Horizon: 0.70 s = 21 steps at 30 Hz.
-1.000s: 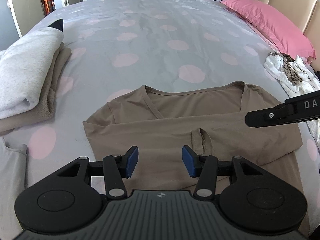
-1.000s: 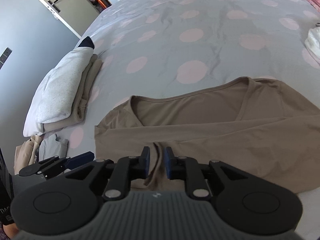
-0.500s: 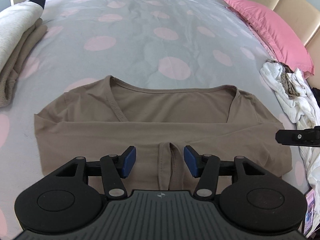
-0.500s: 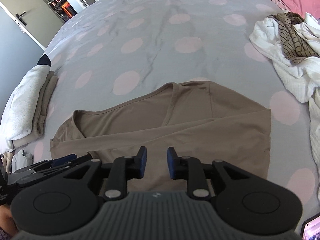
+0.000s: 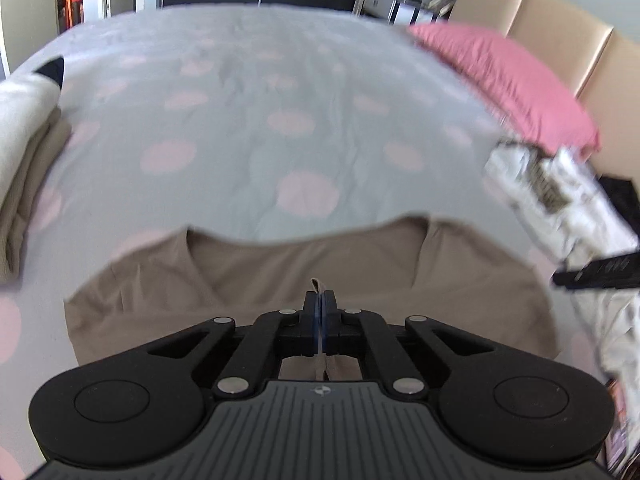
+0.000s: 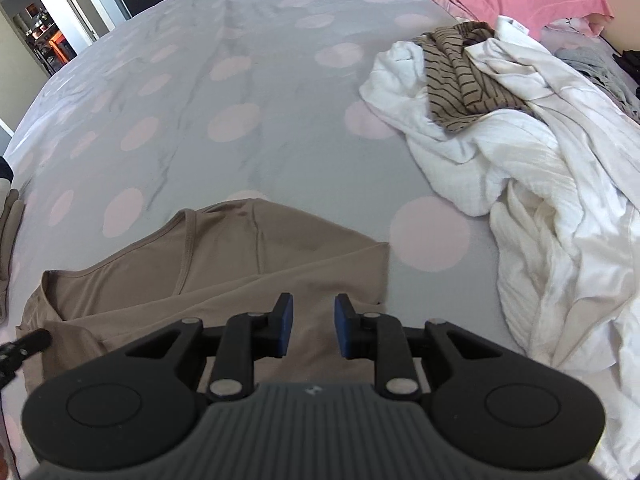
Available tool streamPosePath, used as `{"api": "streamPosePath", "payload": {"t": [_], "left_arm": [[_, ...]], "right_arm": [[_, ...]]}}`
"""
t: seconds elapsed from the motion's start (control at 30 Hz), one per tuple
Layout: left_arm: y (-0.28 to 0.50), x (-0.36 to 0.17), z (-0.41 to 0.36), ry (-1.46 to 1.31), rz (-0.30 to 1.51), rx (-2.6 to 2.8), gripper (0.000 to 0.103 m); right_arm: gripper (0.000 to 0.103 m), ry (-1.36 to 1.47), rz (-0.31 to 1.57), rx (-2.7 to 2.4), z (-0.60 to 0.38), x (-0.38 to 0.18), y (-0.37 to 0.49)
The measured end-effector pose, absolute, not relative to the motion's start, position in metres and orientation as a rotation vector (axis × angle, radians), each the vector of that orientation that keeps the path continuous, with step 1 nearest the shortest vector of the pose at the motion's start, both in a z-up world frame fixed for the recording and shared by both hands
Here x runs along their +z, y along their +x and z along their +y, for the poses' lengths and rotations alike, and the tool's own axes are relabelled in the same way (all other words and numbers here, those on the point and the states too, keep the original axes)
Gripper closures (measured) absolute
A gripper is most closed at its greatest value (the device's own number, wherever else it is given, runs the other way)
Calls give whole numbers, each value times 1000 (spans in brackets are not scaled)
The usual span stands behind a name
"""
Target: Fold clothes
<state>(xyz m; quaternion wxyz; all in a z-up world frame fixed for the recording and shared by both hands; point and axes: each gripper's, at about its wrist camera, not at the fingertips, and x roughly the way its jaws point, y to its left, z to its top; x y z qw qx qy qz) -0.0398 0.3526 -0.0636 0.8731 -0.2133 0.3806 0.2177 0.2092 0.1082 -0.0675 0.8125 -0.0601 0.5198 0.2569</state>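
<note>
A brown V-neck top (image 5: 280, 276) lies flat on the bed, its sleeves folded across the body. My left gripper (image 5: 320, 312) is shut on the sleeve ends at the middle of the top; a tip of brown cloth sticks up between the blue pads. In the right wrist view the top (image 6: 248, 264) fills the lower left. My right gripper (image 6: 315, 324) hangs open over the top's right part, near its side edge, with nothing between its pads. Its black tip (image 5: 596, 272) shows at the right edge of the left wrist view.
The grey bedspread (image 5: 280, 92) has pink dots. Folded clothes (image 5: 24, 152) are stacked at the left. A heap of white and striped laundry (image 6: 520, 140) lies right of the top, close to it. A pink pillow (image 5: 500, 76) rests by the beige headboard.
My left gripper has shut on the sleeve ends that lay between its open jaws. My right gripper has travelled right, from the top's middle to its right side.
</note>
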Motion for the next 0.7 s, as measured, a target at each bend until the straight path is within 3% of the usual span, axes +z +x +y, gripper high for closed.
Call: {"api": "streamPosePath", "payload": {"t": [0.3,0.7], "left_arm": [[-68,-9,376,-528,653,474,103],[-112,-55,424,-533,815,670,103]], "right_arm": [[78,-117,1101,507,104,-65,213],[78,-54,1083,534,114,-71,218]]}}
